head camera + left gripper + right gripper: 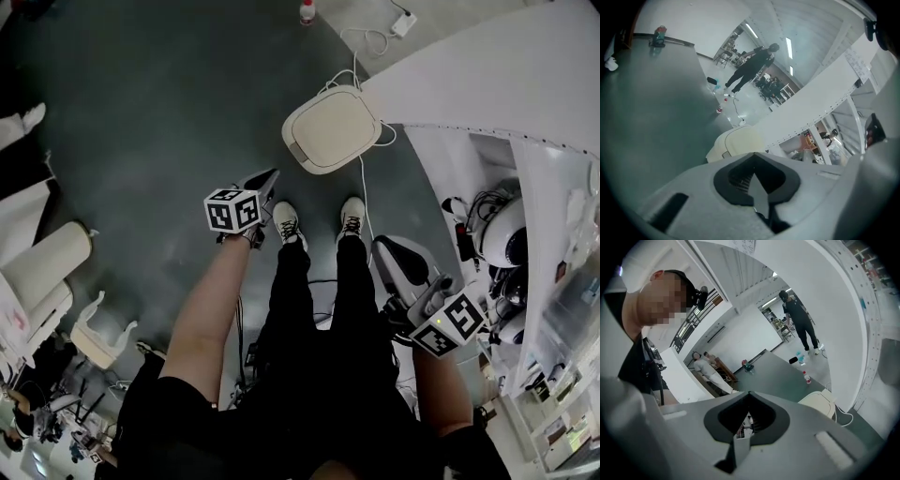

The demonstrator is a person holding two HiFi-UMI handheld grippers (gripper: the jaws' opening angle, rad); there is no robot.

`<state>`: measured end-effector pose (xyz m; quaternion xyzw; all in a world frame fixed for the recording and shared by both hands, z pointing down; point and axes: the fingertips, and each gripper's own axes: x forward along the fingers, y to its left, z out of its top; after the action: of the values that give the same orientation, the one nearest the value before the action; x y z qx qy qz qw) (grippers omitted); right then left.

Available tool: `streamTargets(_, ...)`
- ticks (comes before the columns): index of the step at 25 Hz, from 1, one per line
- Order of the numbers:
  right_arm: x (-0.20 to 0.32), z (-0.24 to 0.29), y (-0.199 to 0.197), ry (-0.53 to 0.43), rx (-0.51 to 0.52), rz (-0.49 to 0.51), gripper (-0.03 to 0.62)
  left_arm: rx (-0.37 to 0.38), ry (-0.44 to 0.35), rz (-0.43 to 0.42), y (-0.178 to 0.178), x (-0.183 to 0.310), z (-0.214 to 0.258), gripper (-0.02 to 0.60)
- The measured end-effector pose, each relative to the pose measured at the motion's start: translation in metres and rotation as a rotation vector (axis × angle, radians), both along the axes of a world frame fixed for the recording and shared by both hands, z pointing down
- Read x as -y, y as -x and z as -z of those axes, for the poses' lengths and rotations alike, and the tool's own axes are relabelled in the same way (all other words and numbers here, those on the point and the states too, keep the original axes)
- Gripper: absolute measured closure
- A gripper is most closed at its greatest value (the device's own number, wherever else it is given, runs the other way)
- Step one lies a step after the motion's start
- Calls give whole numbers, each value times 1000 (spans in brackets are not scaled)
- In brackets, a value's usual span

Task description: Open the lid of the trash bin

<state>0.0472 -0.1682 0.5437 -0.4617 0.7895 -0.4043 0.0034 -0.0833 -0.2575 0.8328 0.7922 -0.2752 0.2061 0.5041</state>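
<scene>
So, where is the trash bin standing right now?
In the head view the trash bin stands on the grey floor, ahead of the person's shoes and just left of the white structure.

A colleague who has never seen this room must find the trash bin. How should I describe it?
Find the long white structure along the right side of the dark grey floor. The trash bin stands on the floor at its near edge, just ahead of the person's shoes. It alone there is cream and rounded-square, with a white cable looping past it.
</scene>
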Motion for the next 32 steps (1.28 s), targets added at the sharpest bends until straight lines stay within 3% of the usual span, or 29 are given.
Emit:
streamTargets(2,0,-21,-5,21,12,19,586,4,16,15,-7,1,-24,578)
streamTargets(4,-1,-41,-10,44,27,37,586,14,32,26,-13,1,-48,531)
streamTargets(15,-9,-132,-33,136,75,89,586,99,102,76,-26,8,-154,503)
streamTargets(25,-20,-157,-36,174,109,85,586,140,83,97,-31,16,-174,494)
streamTargets(32,-24,-162,-38,179,127,83,586,194,74,104,-24,16,-182,431)
